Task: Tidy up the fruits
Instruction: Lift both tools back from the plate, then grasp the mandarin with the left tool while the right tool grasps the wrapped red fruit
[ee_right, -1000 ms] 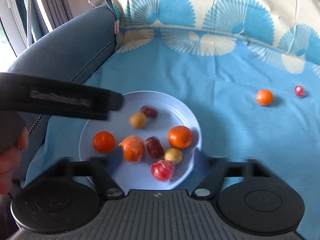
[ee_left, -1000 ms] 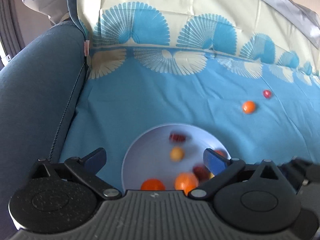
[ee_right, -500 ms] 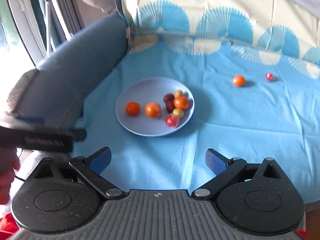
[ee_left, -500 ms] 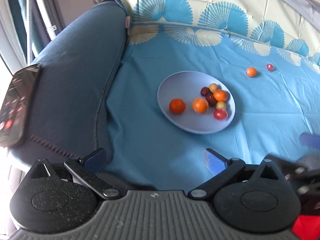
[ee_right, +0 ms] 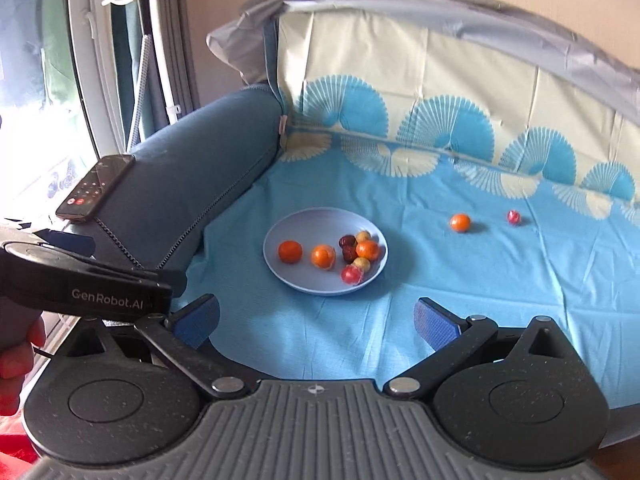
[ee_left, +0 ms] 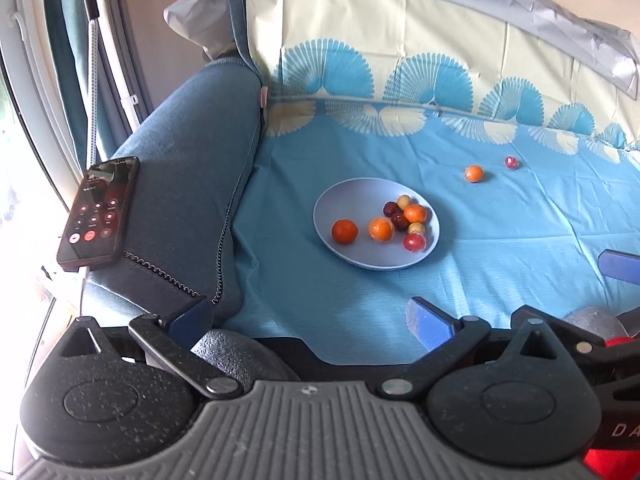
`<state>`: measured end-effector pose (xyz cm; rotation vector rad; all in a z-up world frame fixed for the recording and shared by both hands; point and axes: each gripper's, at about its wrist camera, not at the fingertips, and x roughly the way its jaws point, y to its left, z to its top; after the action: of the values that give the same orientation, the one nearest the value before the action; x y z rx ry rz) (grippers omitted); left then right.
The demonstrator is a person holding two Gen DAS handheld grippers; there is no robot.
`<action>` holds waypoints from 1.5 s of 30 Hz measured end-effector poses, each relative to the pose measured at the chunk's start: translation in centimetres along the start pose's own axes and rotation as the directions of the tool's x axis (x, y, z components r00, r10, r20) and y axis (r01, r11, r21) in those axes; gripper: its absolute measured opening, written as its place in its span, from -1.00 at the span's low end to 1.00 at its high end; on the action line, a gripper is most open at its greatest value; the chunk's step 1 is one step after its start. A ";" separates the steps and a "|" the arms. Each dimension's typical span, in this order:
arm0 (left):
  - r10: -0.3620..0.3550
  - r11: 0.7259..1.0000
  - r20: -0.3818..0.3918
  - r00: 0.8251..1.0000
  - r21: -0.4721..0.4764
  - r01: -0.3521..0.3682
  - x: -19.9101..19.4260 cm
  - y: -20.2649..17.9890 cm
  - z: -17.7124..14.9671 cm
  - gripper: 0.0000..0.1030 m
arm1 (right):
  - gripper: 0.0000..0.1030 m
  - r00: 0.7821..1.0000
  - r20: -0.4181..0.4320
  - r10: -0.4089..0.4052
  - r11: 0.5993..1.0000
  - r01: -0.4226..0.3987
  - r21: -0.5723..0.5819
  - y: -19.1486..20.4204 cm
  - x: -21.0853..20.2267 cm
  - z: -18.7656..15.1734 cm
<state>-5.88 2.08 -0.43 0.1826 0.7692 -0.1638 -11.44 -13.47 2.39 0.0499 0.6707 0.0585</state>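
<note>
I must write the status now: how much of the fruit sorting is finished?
Done: about eight fruits lie in the plate. In hand: nothing; the left tongs are open, the right tongs are opening, both empty. Left: an orange fruit and a red fruit on the blue cloth.

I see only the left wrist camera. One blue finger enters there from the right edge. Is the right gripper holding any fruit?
Observer: No. In the right wrist view the right gripper has its jaws opening, and nothing is between them.
Operator: Is a person's hand visible anywhere? My view shows none.
Observer: Yes. At the left edge of the right wrist view a hand holds the left gripper.
</note>
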 end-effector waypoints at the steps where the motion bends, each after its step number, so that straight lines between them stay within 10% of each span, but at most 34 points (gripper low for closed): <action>1: 0.000 1.000 0.007 1.000 0.000 0.000 -0.3 -0.1 0.0 0.99 | 0.99 1.000 0.009 -0.002 1.000 0.002 -0.003 0.1 -0.3 -0.1; 45: -0.032 0.999 0.115 0.993 0.017 0.030 -4.2 -1.0 0.3 0.99 | 0.99 0.987 0.133 -0.095 0.995 0.095 0.008 0.0 -5.5 -0.7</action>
<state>-8.86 1.38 2.57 0.1737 0.6559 -0.2081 -16.19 -13.80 5.28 0.0231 0.5385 -0.0367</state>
